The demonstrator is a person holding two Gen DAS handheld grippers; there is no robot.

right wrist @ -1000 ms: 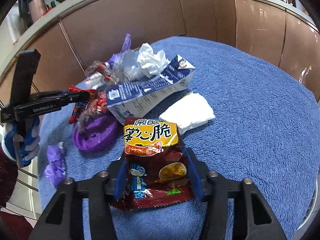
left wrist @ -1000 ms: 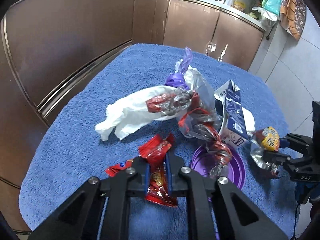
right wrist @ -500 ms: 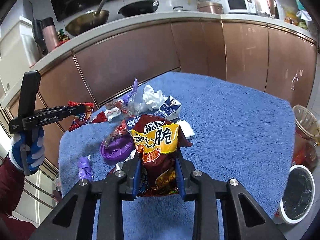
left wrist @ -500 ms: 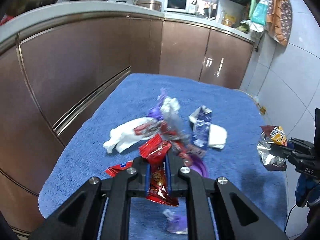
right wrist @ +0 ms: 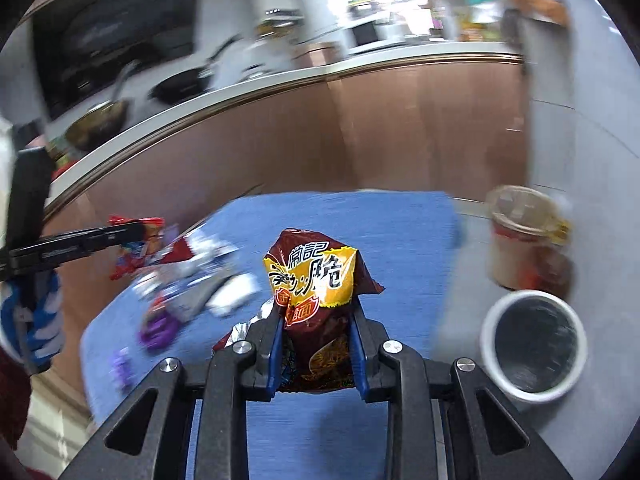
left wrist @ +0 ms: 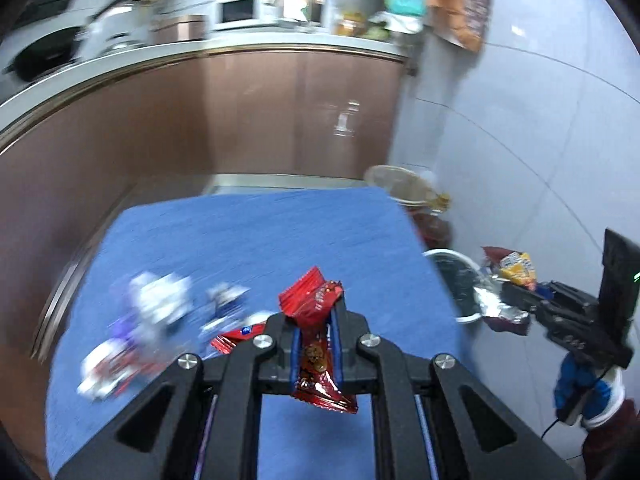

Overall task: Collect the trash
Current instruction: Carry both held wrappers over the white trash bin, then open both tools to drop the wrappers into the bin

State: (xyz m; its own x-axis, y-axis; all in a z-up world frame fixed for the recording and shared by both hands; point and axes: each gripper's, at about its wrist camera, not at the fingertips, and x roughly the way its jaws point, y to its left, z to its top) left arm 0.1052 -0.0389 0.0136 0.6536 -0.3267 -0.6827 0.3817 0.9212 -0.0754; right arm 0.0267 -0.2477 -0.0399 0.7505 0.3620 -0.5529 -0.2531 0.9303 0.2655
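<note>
Up close, the left gripper pinches a red wrapper, standing long-ways up, above the blue cloth. Likewise the right gripper squeezes an upright snack bag. Farther right sits the white bin.

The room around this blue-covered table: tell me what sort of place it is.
Most likely a home kitchen. A long countertop runs over brown cabinet fronts, dark pans sit on a cooktop, and what looks like a microwave stands on the counter.
</note>
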